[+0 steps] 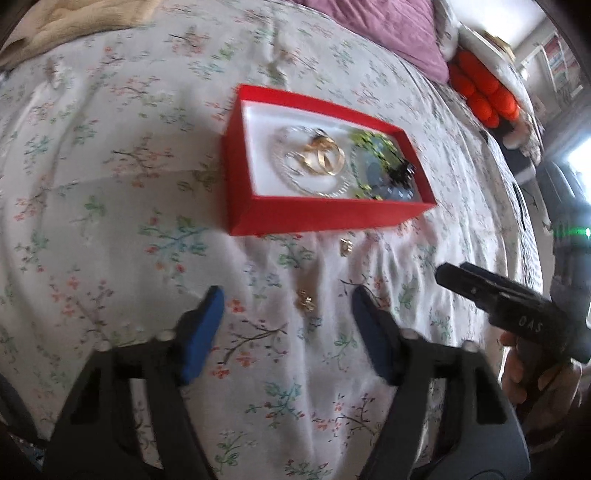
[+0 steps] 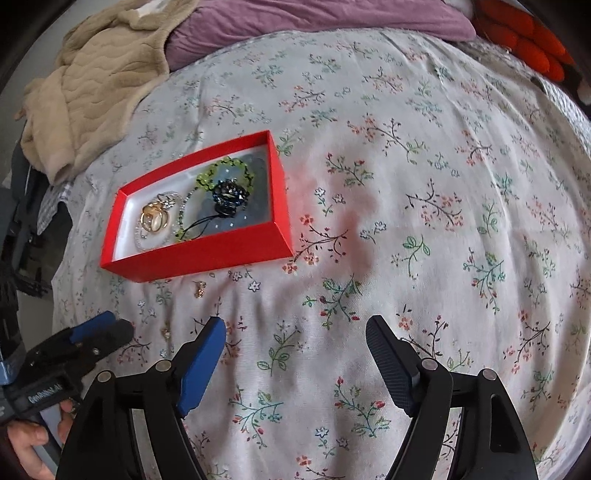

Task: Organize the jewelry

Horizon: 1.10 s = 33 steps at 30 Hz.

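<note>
The left tongs [image 1: 288,301] hang over the flowered bedspread [image 1: 110,184] with their blue pads apart and nothing pinched; a small gold earring [image 1: 306,300] lies on the cloth between the tips, not touched by either pad. The right tongs [image 2: 295,332] are also spread, with only bare cloth between them. A second gold earring [image 1: 345,246] lies a little farther out, just short of the red box [image 1: 325,218]. The box sits open on the bed, holding gold rings [image 1: 325,157], a clear beaded bracelet [image 1: 284,162], a green beaded bracelet [image 2: 225,173] and a dark ornament [image 2: 229,199]. Beyond lie a purple pillow [image 2: 314,18] and a beige blanket [image 2: 96,85]
</note>
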Each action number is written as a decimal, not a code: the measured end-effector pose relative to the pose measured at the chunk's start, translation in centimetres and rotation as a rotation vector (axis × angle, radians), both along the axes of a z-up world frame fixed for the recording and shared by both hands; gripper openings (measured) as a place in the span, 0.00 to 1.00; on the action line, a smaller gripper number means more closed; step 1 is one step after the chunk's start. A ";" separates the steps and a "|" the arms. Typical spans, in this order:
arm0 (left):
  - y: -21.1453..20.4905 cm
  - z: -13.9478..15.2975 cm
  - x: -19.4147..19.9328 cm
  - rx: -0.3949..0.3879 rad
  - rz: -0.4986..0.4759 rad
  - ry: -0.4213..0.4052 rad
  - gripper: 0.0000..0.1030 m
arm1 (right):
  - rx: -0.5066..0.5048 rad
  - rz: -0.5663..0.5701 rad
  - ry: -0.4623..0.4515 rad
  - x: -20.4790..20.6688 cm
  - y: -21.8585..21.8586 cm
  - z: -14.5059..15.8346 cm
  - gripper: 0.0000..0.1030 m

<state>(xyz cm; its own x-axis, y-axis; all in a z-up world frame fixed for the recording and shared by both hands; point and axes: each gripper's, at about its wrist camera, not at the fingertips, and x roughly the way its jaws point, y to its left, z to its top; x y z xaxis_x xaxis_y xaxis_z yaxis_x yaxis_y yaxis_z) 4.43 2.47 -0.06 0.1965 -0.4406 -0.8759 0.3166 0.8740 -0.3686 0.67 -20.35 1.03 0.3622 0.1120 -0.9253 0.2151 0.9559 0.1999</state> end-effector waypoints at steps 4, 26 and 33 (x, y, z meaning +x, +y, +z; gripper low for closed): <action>-1.1 -0.8 0.0 -0.012 -0.046 0.026 0.34 | 0.007 -0.001 0.009 0.1 -0.1 -0.2 0.77; -4.9 -3.0 -0.7 0.169 -0.121 -0.021 0.11 | 0.010 0.009 0.023 0.4 -0.1 -0.7 0.77; -3.6 -2.2 -0.8 0.158 -0.101 -0.040 0.11 | 0.007 0.012 0.034 0.8 0.4 -1.2 0.77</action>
<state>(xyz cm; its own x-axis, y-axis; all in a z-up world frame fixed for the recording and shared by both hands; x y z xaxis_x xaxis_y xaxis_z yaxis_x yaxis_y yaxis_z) 3.58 -1.12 -2.25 0.1938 -0.3176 -0.9282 0.4175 0.8829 -0.2149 1.47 -19.99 -0.12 0.3291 0.1228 -0.9363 0.2107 0.9569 0.1996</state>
